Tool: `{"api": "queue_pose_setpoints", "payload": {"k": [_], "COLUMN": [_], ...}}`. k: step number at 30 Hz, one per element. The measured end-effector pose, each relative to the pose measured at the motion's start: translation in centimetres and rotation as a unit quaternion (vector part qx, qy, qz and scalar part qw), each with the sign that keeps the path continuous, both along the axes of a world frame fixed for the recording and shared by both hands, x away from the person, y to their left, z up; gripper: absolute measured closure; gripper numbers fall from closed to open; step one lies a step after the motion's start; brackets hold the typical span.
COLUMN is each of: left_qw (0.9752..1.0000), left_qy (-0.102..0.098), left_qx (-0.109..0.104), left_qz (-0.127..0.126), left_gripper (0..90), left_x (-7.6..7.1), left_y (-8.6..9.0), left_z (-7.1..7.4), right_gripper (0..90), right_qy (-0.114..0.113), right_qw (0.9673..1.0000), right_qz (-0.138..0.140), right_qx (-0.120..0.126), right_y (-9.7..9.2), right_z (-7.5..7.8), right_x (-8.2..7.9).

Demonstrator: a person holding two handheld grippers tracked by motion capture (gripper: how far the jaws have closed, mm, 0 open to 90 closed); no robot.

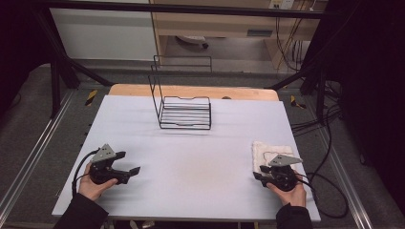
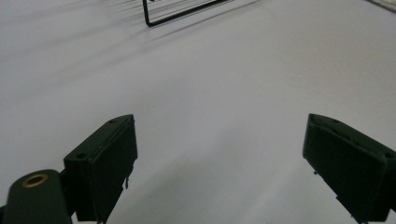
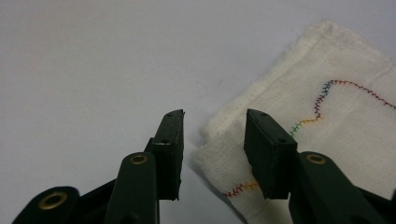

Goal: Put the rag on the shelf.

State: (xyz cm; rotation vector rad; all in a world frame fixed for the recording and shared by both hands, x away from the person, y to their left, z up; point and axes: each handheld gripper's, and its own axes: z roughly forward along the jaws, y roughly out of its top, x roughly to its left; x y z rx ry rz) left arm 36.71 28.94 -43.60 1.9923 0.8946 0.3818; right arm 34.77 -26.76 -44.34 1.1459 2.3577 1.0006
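A folded white cloth (image 3: 327, 116) with coloured stitching lies on the table (image 1: 191, 162) at its right edge, near the person. The right gripper (image 3: 212, 140) has its jaws partly closed astride the cloth's near corner, pads not pressing it. The left gripper (image 2: 219, 158), well apart at the table's left, stands wide open over bare table. The wire rack (image 1: 184, 112) at the far middle holds nothing.

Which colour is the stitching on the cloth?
Multicoloured stitching on a white cloth, clearest in the right gripper view.

One cloth (image 3: 322, 121), one wire rack (image 1: 184, 107)
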Motion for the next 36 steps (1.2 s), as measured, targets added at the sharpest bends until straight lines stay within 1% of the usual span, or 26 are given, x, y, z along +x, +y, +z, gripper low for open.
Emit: {"api": "queue_pose_setpoints", "payload": {"k": [4, 8, 12, 17, 21, 23, 27, 31, 36], "left_qw": [1.0, 1.0, 1.0, 1.0, 1.0, 1.0, 1.0, 1.0, 1.0], "left_qy": [0.0, 0.001, 0.001, 0.001, 0.001, 0.001, 0.001, 0.001, 0.001], "left_qx": [0.002, 0.002, 0.002, 0.001, 0.001, 0.001, 0.001, 0.002, 0.001], "left_qz": [-0.001, 0.0, 0.0, 0.001, 0.001, 0.001, 0.002, 0.002, 0.003], "left_gripper": [10.1, 10.3, 10.4, 10.5, 10.6, 10.6, 10.7, 10.7, 10.7], "left_x": [0.0, 0.0, 0.0, 0.0, 0.0, 0.0, 0.0, 0.0, 0.0], "left_y": [0.0, 0.0, 0.0, 0.0, 0.1, 0.1, 0.1, 0.1, 0.1], "left_z": [0.0, 0.0, 0.0, 0.0, 0.0, 0.0, 0.0, 0.0, 0.0], "right_gripper": [66.2, 73.7, 79.8, 84.5, 85.3, 85.6, 85.8, 85.8, 85.8], "right_qy": [-0.008, -0.02, -0.021, -0.006, -0.012, -0.022, -0.027, -0.022, -0.017], "right_qw": [0.9999, 0.9992, 0.9989, 0.9995, 0.9993, 0.9992, 0.9991, 0.9987, 0.9981], "right_qz": [-0.001, -0.001, -0.004, -0.02, -0.031, -0.032, -0.031, -0.03, -0.024], "right_qx": [-0.014, -0.035, -0.041, -0.025, -0.016, -0.01, 0.014, 0.036, 0.054], "right_y": [0.2, 0.4, 0.3, 0.2, 0.3, 0.3, 0.4, 1.0, 2.4], "right_z": [-0.2, -0.3, -0.2, 0.0, 0.6, 1.0, 1.8, 2.3, 2.7], "right_x": [0.0, 0.0, 0.1, 0.2, 0.1, 0.0, -0.1, -0.1, 0.2]}}
